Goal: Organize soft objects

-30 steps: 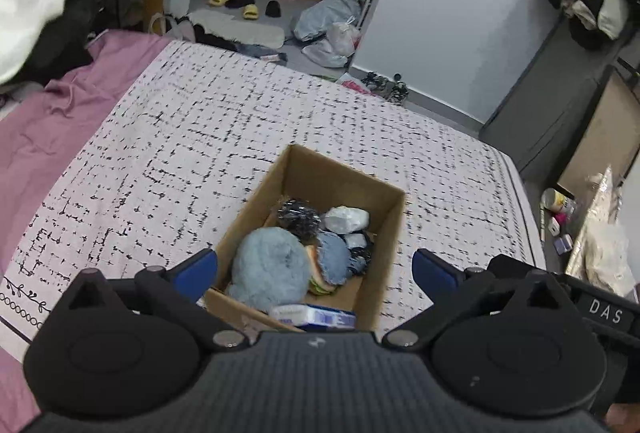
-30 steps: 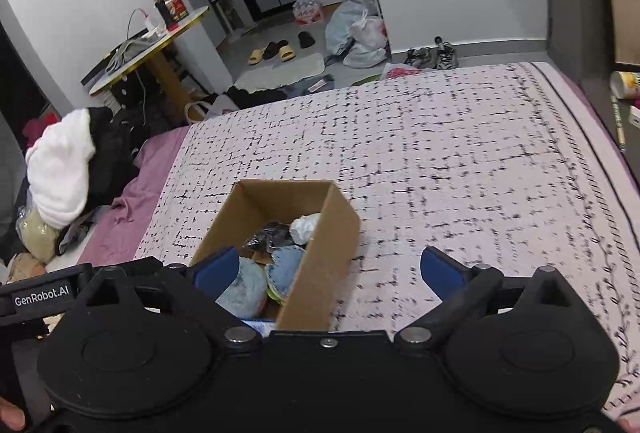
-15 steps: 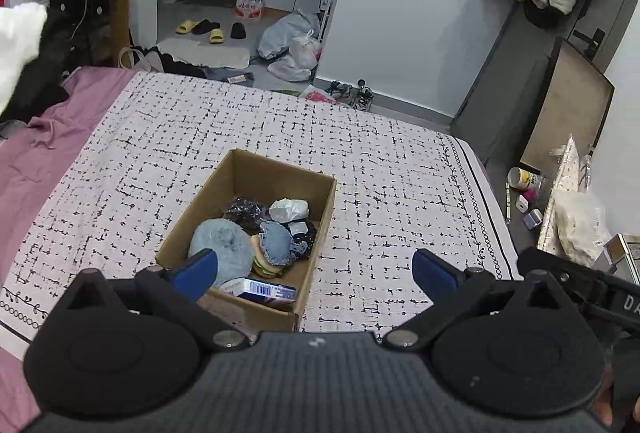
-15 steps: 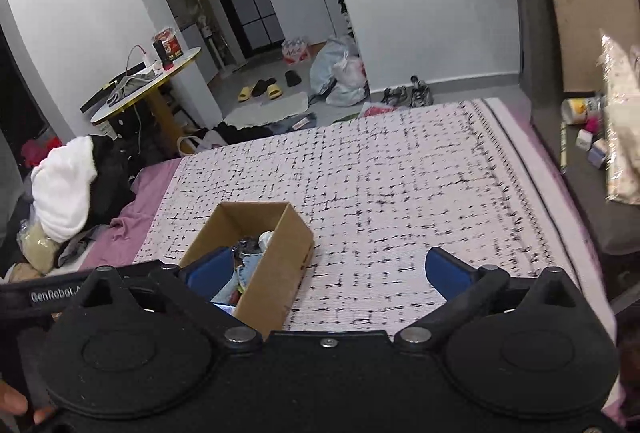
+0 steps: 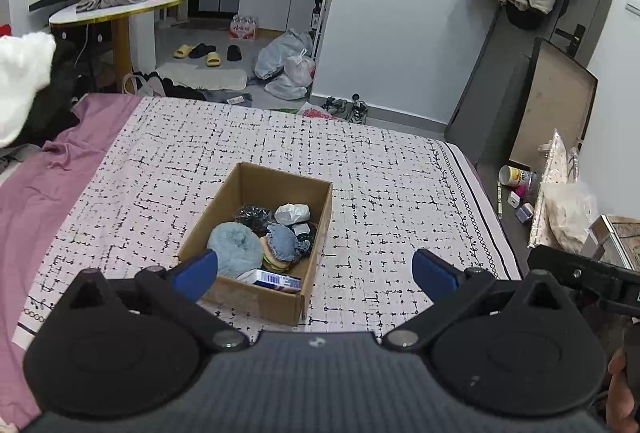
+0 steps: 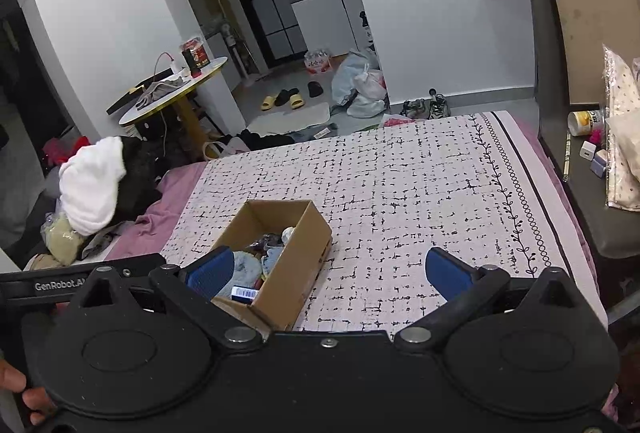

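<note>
An open brown cardboard box [image 5: 256, 233] sits on the checked white bedspread [image 5: 380, 185], packed with soft things: a fluffy pale-blue round cushion [image 5: 234, 247], a denim-blue piece [image 5: 282, 241], a dark speckled bundle [image 5: 252, 214] and a white wad [image 5: 292, 213]; a small barcoded packet [image 5: 276, 279] lies at its near end. The left tool's body reads "GenRobot.A" in the right wrist view; the barcode text is too small to read. The left gripper [image 5: 314, 267] and right gripper [image 6: 334, 271] hang above the bed near the box, both spread wide and holding nothing.
</note>
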Demonstrator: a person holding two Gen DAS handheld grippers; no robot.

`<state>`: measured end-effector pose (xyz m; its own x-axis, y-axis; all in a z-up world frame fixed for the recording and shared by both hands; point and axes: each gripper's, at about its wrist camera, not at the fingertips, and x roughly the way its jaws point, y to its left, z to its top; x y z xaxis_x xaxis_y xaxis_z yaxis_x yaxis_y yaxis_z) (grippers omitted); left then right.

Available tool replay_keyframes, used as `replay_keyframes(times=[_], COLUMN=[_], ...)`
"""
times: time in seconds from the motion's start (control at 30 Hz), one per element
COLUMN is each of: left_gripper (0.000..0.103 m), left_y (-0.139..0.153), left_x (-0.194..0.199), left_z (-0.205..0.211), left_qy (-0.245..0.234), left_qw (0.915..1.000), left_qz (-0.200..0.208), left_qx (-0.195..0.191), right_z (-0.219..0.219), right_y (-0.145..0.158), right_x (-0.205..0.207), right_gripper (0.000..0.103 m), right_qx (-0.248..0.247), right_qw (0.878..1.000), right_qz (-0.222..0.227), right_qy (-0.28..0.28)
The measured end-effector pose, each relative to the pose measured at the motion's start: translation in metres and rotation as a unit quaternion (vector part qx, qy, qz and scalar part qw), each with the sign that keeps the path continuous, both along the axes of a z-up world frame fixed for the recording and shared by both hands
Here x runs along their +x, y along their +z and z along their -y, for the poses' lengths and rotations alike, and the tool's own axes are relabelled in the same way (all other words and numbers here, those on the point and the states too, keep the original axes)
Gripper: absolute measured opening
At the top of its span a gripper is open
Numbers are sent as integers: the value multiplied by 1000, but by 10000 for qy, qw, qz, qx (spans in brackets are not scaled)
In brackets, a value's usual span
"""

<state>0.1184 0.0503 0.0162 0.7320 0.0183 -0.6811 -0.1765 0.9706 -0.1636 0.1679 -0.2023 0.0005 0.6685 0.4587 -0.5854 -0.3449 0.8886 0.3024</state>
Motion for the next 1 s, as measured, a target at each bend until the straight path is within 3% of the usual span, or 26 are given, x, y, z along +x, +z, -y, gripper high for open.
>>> replay_keyframes(times=[0.6,1.0], left_gripper=[103,103], left_y=[-4,-10], left_x=[-63,-83], left_z=[13,17], left_qy=[-38,-82], left_qw=[9993,9989], left_qz=[77,67], left_qx=[367,451], right_z=[20,29], right_y=[-1,-3], right_x=[-50,-73], right_gripper=[103,103], right_qx=[-9,-99], right_qw=[10000,9999], right_qz=[60,90], right_qy=[60,39])
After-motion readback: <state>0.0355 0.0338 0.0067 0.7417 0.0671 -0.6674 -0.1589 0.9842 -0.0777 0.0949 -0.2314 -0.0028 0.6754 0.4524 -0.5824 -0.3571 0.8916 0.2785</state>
